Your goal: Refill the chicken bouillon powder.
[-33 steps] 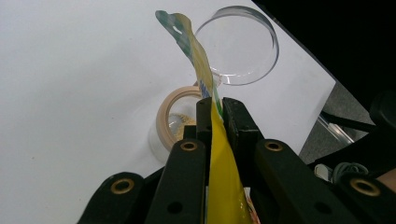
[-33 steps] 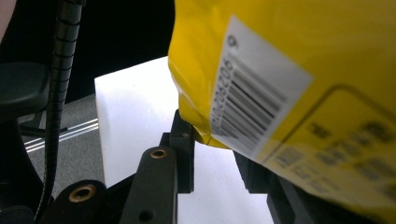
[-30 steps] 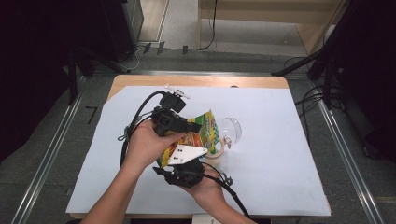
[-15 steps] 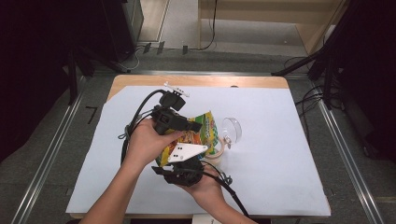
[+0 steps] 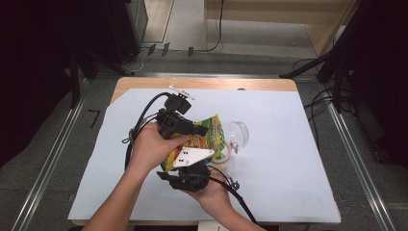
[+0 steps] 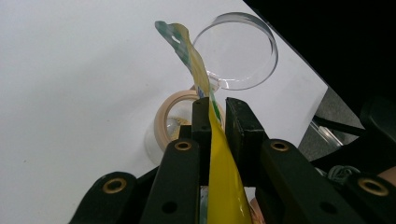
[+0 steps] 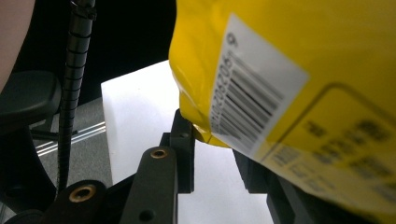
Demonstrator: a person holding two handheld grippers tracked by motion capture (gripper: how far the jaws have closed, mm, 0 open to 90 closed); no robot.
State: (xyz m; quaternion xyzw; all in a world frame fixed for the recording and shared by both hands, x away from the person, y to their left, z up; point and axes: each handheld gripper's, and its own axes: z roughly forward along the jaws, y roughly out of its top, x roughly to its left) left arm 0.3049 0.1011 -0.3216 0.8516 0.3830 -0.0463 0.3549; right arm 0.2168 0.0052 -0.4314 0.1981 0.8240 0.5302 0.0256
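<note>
Hangs in mid-air just above the white desk (image 5: 298, 159), that yellow-green snack bag (image 5: 208, 137), pinned at both ends. Up at the far end: left hand-held gripper (image 5: 199, 130) clenched on the flat sealed edge. Seen along its own jaws (image 6: 217, 112), clamps the seam of the bag (image 6: 219, 177) edge-on, pads tight on either face, loose tip curling away beyond. Down at the near end: right hand-held gripper (image 5: 192, 166) grasping the bag's lower corner. Looks the same from its own camera (image 7: 215, 140), with the barcode side of the bag (image 7: 280, 70) bulging over the jaws.

Runs lengthwise from the far grip back toward the person's near grip, roughly away-and-toward across the desk. No slack to speak of between the two.

Just to the bag's right, lying on the desk: a clear round container (image 5: 239, 134) and a tan ring (image 5: 225, 156). Straight ahead of the left jaws too, ring (image 6: 170, 116) close, container (image 6: 233, 51) just past the seam's tip.

Probably calls for a pull across the seam, left grip nearer the top and so better placed to lead the tear.
</note>
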